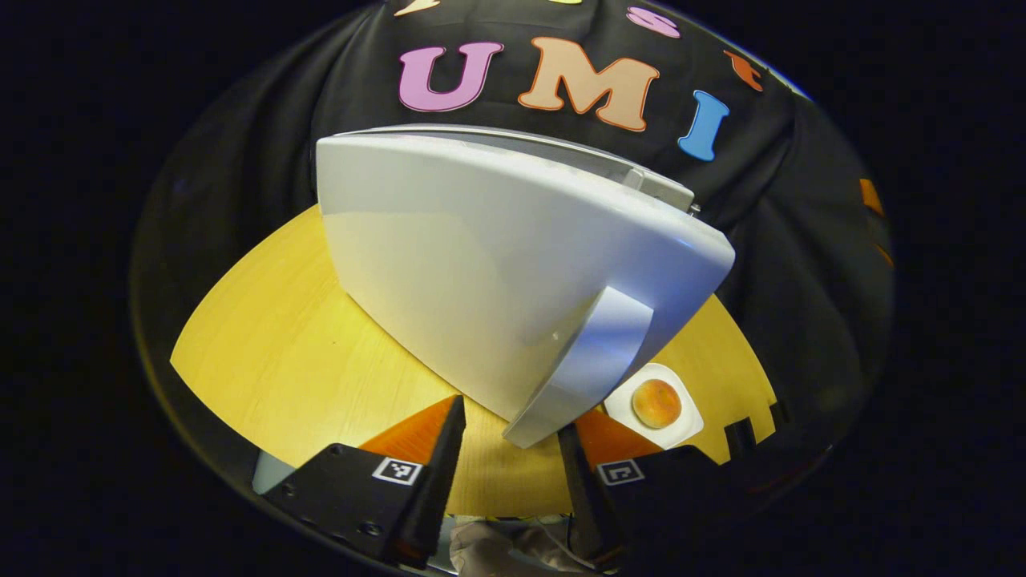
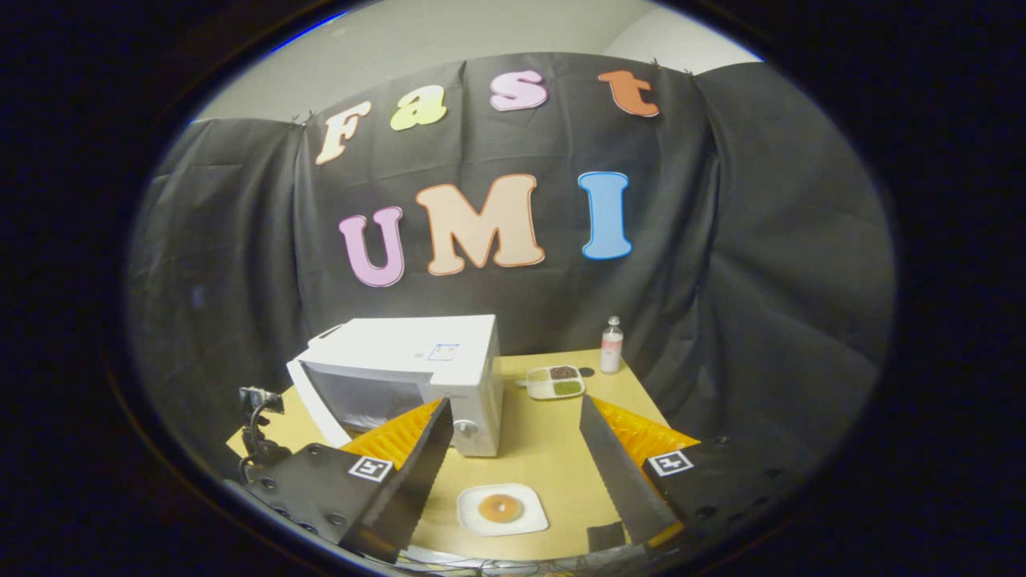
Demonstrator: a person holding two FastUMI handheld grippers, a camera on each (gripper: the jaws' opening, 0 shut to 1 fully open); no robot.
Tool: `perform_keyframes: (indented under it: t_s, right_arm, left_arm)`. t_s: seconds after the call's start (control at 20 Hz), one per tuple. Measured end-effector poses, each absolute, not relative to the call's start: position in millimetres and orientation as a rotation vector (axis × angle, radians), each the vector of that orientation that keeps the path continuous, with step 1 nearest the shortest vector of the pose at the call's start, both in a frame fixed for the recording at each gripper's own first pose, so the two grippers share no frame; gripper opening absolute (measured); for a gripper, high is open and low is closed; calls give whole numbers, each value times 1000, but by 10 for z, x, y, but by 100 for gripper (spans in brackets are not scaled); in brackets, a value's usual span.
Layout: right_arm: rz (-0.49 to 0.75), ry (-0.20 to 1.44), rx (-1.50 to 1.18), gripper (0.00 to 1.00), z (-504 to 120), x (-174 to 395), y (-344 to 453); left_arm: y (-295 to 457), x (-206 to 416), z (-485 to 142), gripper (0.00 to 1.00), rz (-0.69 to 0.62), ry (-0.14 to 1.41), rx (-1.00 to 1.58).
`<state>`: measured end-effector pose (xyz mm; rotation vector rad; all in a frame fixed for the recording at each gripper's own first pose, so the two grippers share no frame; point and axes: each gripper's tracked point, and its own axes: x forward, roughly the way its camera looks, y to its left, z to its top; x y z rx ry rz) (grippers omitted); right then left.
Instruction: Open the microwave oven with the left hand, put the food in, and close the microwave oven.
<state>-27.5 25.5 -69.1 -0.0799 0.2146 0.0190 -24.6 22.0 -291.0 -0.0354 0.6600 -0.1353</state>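
The white microwave (image 2: 417, 377) stands on the yellow table, and its door (image 1: 481, 264) looms close in the left gripper view, seemingly swung a little off the body. My left gripper (image 1: 513, 415) is open, and the lower end of the door handle (image 1: 593, 361) hangs between its fingertips without both pressing on it. A brown bun (image 2: 499, 507) lies on a small white plate (image 2: 529, 521) in front of the microwave, also seen past the handle as the bun (image 1: 657, 403). My right gripper (image 2: 515, 401) hovers open above the plate, holding nothing.
A compartment tray (image 2: 555, 382) with food and a small bottle (image 2: 611, 344) stand at the back right of the table (image 2: 545, 449). A small black device with a cable (image 2: 255, 417) sits at the table's left edge beside the microwave.
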Motion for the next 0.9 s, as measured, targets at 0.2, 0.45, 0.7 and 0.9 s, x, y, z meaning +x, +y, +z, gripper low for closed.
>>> perform_keyframes:
  t_s: [0.2, 0.45, 0.7, 0.9]
  right_arm:
    - [41, 238, -91, 99, -798, -303, 405]
    - [69, 277, -96, 99, -980, -359, 598]
    - [96, 321, -84, 92, -1209, -362, 849]
    - [120, 360, -99, 92, -1418, -342, 1024]
  left_arm:
    - [539, -423, -2808, 98, -97, 652, -66]
    - [925, -675, -2677, 99, -47, 646, -43]
    - [1407, -892, -2488, 99, 17, 630, -62]
    - [1874, -1069, -2417, 98, 70, 616, -87]
